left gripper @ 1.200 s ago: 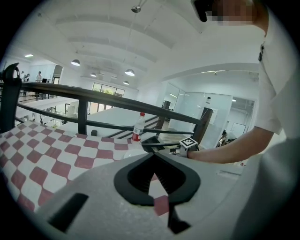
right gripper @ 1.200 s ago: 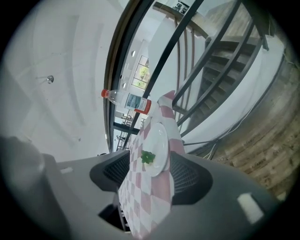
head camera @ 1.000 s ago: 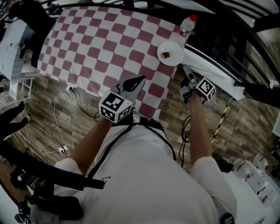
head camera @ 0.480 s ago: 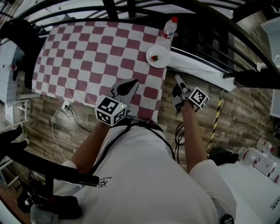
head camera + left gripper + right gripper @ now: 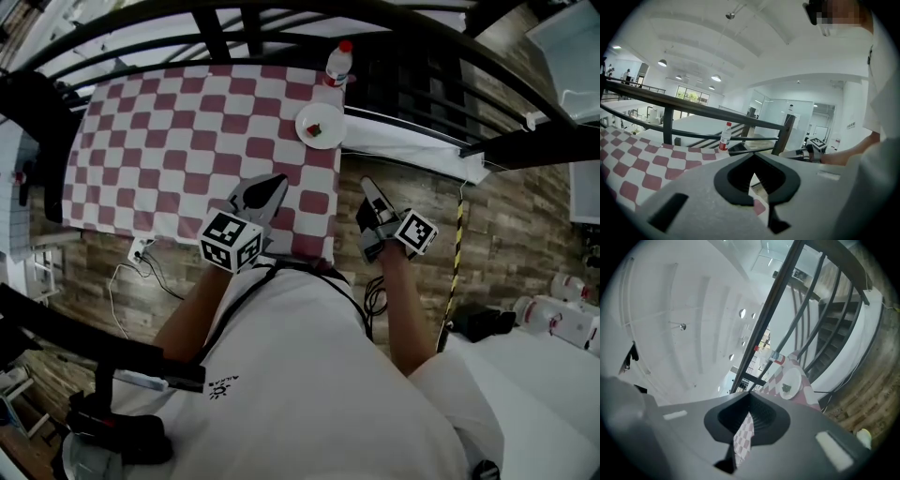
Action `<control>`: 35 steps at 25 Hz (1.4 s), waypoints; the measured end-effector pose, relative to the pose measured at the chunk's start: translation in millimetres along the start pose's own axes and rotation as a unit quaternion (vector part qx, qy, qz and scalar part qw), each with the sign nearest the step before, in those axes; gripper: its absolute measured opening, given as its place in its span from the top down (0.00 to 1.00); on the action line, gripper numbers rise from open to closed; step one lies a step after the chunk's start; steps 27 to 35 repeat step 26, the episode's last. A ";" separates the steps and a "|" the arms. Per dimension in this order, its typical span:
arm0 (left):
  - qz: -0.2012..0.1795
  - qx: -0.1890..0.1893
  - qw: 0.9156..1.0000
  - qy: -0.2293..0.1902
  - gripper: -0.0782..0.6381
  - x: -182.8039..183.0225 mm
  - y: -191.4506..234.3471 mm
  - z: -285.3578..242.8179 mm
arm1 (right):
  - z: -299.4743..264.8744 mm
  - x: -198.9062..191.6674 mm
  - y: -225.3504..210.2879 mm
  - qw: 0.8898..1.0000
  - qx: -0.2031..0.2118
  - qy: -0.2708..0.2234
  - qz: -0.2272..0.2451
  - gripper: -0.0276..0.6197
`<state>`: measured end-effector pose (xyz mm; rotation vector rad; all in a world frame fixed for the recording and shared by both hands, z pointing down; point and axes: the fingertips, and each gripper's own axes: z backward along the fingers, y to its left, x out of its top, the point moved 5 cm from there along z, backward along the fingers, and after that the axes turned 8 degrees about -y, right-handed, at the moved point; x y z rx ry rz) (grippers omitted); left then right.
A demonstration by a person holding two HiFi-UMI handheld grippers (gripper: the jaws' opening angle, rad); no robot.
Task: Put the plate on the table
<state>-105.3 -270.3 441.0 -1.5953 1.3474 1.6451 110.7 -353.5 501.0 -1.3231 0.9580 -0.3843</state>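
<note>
A small white plate (image 5: 320, 125) with a bit of food on it rests on the near right corner of the red-and-white checked table (image 5: 187, 141). It also shows in the right gripper view as the plate (image 5: 790, 383). My left gripper (image 5: 272, 184) hovers over the table's front edge, jaws shut and empty; in its own view the left gripper (image 5: 752, 156) holds nothing. My right gripper (image 5: 367, 185) hangs beside the table over the wooden floor, well short of the plate. Seen in its own view, the right gripper (image 5: 749, 394) is shut on nothing.
A clear bottle with a red cap (image 5: 337, 64) stands just behind the plate. A black railing (image 5: 281, 19) runs behind the table. A white ledge (image 5: 412, 150) lies to the plate's right. Cables (image 5: 141, 258) trail on the floor at the left.
The view has pulled back from the table, so plate and bottle look smaller and farther. The right gripper has drawn away from the plate, which stays on the table's corner.
</note>
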 end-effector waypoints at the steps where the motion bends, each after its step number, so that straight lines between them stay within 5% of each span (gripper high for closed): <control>1: -0.001 -0.002 1.000 -0.001 0.89 0.9 -0.5 0.7 | 3.4 -2.2 5.9 1.000 0.002 -0.003 0.002 0.95; 19: -0.017 -0.023 1.000 0.002 0.89 17.0 -11.6 19.2 | 43.8 -22.2 69.8 0.998 0.045 -0.042 0.011 0.95; 35: -0.017 -0.020 1.000 0.003 0.89 20.4 -9.1 21.7 | 43.4 -21.7 75.8 0.998 0.041 -0.040 0.033 0.95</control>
